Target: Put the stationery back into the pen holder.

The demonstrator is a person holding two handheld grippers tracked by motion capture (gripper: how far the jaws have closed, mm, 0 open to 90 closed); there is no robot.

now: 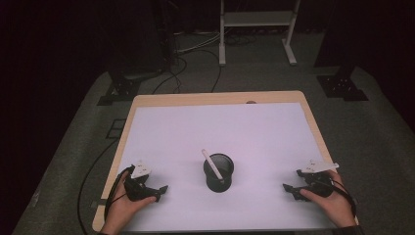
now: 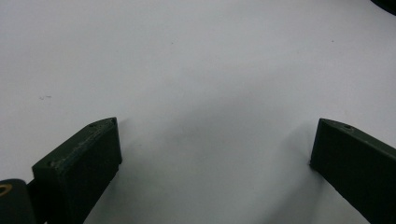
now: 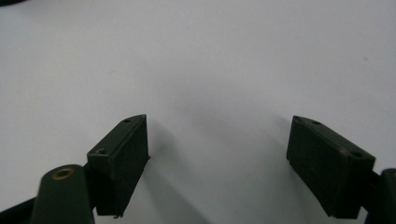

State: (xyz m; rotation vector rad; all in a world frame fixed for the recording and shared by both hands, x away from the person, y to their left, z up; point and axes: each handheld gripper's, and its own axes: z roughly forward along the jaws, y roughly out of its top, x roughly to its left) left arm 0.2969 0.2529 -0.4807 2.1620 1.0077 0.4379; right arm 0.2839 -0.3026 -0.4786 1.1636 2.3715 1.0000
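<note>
1. Below, on a light wooden table [image 1: 298, 96] covered by a white sheet [image 1: 215, 132], a person's two hands rest at the near edge, each holding a black two-jaw gripper.
2. At the near left corner, the left hand [image 1: 123, 204] holds the left gripper [image 1: 155, 192] low over the sheet, its jaws pointing inward toward the table's middle; a grey three-cornered plate [image 1: 141, 169] sits on top of it.
3. Seen in the left gripper view, the left gripper [image 2: 212, 144] has its jaws spread wide, with bare white sheet [image 2: 196, 60] between them and nothing held.
4. At the near right corner, the right hand [image 1: 336, 205] holds the right gripper [image 1: 292, 190], its jaws also pointing inward.
5. Seen in the right gripper view, the right gripper [image 3: 217, 140] likewise stands wide open over the sheet [image 3: 210, 56], gripping nothing.
6. Between the two grippers and well apart from both, a black round mesh cup [image 1: 219, 172] stands upright on the sheet.
7. Inside the cup, a pale slender stick, perhaps a pen [image 1: 212, 165], leans with its upper end tilted to the left above the rim.
</note>
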